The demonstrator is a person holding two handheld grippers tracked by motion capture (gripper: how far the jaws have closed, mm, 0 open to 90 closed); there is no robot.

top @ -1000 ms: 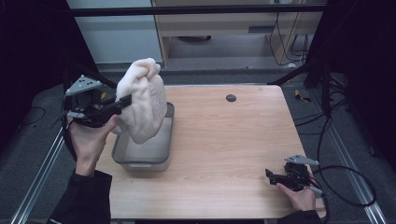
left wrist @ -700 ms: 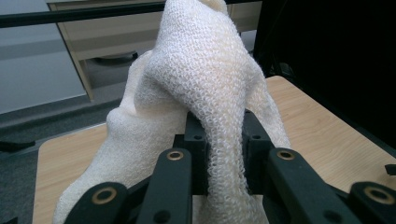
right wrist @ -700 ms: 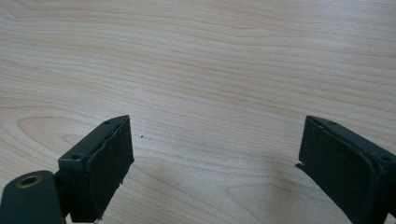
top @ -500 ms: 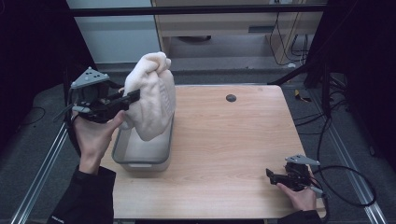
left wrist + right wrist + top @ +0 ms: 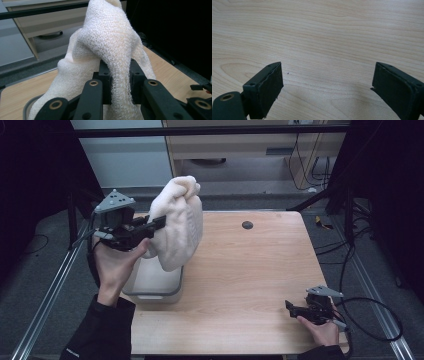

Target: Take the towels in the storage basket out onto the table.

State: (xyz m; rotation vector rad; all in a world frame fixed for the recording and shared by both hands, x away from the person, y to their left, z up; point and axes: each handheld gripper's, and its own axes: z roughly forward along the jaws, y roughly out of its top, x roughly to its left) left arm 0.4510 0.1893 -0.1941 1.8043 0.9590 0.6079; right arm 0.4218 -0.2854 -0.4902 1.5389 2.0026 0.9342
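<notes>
My right tool [image 5: 291,308] rests near me on the desk [image 5: 260,270], jaws wide apart with nothing between them. My left tool [image 5: 155,224] is pinched tight on a fold of the white cloth [image 5: 177,232]. The cloth hangs from it above the grey bin [image 5: 150,290]. I think I should lift slowly and keep the pinch firm, so the cloth comes out whole.

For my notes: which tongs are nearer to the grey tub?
Left. The left tongs hold the white cloth above the grey tub; the right tongs rest far across the table.
</notes>
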